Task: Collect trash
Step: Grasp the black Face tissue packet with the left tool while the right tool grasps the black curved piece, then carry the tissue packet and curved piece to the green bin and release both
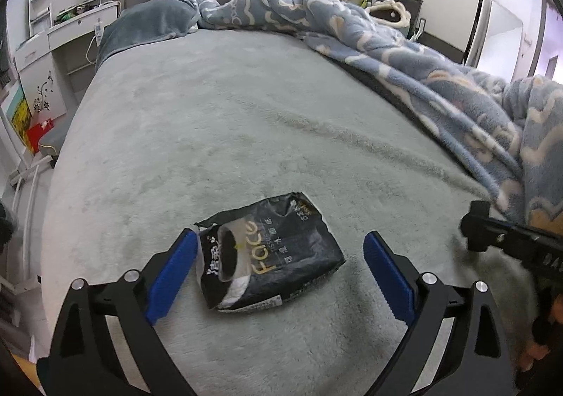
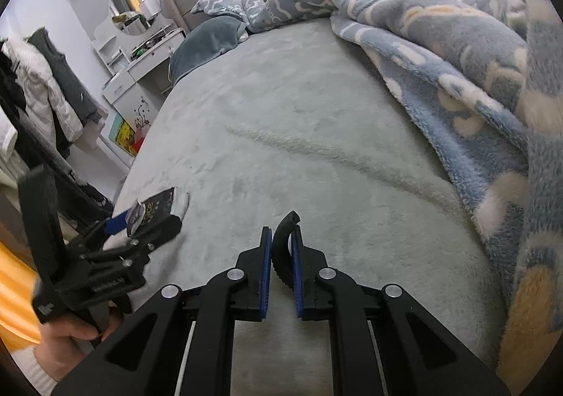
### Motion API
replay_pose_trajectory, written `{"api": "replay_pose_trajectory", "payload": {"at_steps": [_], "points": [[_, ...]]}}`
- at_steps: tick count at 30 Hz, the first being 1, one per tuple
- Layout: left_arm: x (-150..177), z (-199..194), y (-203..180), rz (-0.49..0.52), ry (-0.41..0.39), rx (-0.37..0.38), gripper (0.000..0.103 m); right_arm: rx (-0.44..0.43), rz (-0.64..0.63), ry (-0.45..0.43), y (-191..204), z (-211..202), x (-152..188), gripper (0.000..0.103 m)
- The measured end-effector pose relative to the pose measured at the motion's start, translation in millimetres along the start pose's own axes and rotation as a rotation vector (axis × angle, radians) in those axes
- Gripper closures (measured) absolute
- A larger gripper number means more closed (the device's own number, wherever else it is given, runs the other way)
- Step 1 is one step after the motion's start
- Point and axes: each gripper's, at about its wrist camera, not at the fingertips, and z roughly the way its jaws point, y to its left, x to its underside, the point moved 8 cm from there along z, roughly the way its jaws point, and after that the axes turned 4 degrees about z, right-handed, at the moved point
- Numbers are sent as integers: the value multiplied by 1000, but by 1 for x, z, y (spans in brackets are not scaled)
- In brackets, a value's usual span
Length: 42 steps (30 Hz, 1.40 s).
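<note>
Tissue pack [image 1: 269,251] between left gripper [image 1: 278,257] fingers

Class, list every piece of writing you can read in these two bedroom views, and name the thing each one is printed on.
"Face" in gold letters: on the black tissue pack lying on the grey bedspread.
"TISSUE" in small print beside it: same pack, only just legible.
Chinese characters along the pack's edges: cannot be read with confidence.
Fine print on the pack's lower edge: too small.
White lettering on the left gripper body, right wrist view: too blurred.
</note>
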Motion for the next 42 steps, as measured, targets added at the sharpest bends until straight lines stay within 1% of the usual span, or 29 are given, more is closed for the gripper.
{"api": "replay_pose_trajectory", "payload": {"at_steps": [3,8,9,10,13,17,23,29,33,35,38,42], "points": [[3,6,1,-5,18,-17,7,-16,13,5,-2,-1,1,92],[4,11,9,-47,32,-7,8,-42,12,11,1,-3,3,92],[4,11,10,-54,30,-8,9,-47,11,8,1,-5,2,92],[4,11,11,-59,30,-17,15,-53,11,2,2,-7,1,92],[4,12,14,-66,31,-46,24,-69,18,-7,1,-10,-2,92],[4,11,13,-61,26,-60,26,-88,22,-7,1,-11,-2,95],[4,9,12,-57,14,-64,28,-114,34,-9,1,-14,-4,95],[2,1,14,-77,-10,-35,30,-143,65,-37,9,-25,-12,95],[1,-12,19,-108,-32,16,31,-130,63,-47,16,-28,-14,95],[2,-17,21,-116,-34,30,31,-120,61,-47,19,-28,-13,95],[5,-26,23,-118,-31,42,32,-108,52,-55,25,-32,-12,95],[6,-42,25,-100,-45,40,32,-127,80,-60,30,-34,-11,95]]}}
